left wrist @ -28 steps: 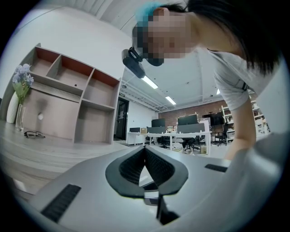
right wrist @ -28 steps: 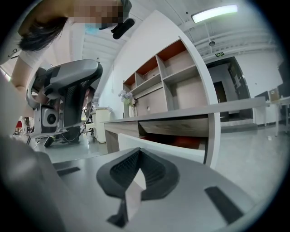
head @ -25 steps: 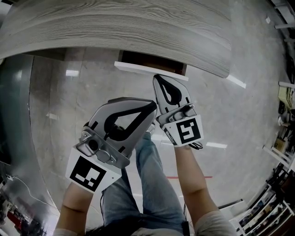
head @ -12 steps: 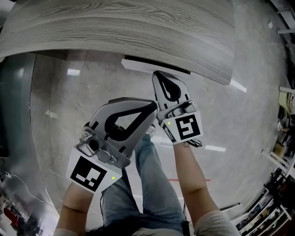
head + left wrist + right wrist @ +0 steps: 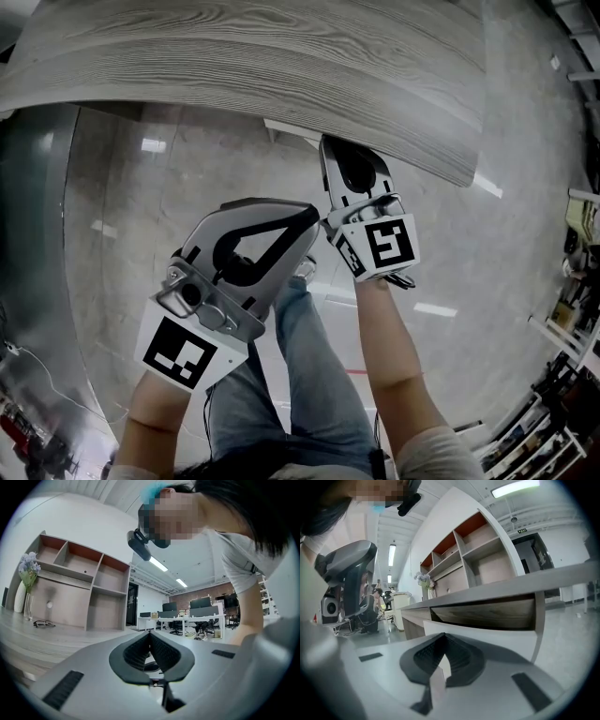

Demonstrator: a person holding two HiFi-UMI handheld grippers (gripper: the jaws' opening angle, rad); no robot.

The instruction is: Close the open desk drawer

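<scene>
The desk drawer [image 5: 287, 127] shows as a thin white strip under the grey wood-grain desk top [image 5: 244, 56], almost fully in. My right gripper [image 5: 327, 142] is shut and empty, with its tips against the drawer's front. In the right gripper view the white drawer front [image 5: 501, 639] stands just past the shut right gripper [image 5: 443, 637], with a narrow dark gap under the desk edge [image 5: 525, 581]. My left gripper [image 5: 307, 212] hangs lower and apart from the desk, shut on nothing. It also appears shut in the left gripper view [image 5: 150, 634].
Glossy grey floor [image 5: 141, 206] lies under the desk, and the person's legs in jeans [image 5: 309, 375] are below the grippers. Shelving [image 5: 572, 300] lines the right edge. The left gripper view shows a wall shelf unit [image 5: 79, 588], a vase of flowers [image 5: 27, 588] and glasses [image 5: 44, 624].
The drawer has slid in under the desk top, its dark opening shrinking to a thin strip. My right gripper moved forward with it. The left gripper stayed put.
</scene>
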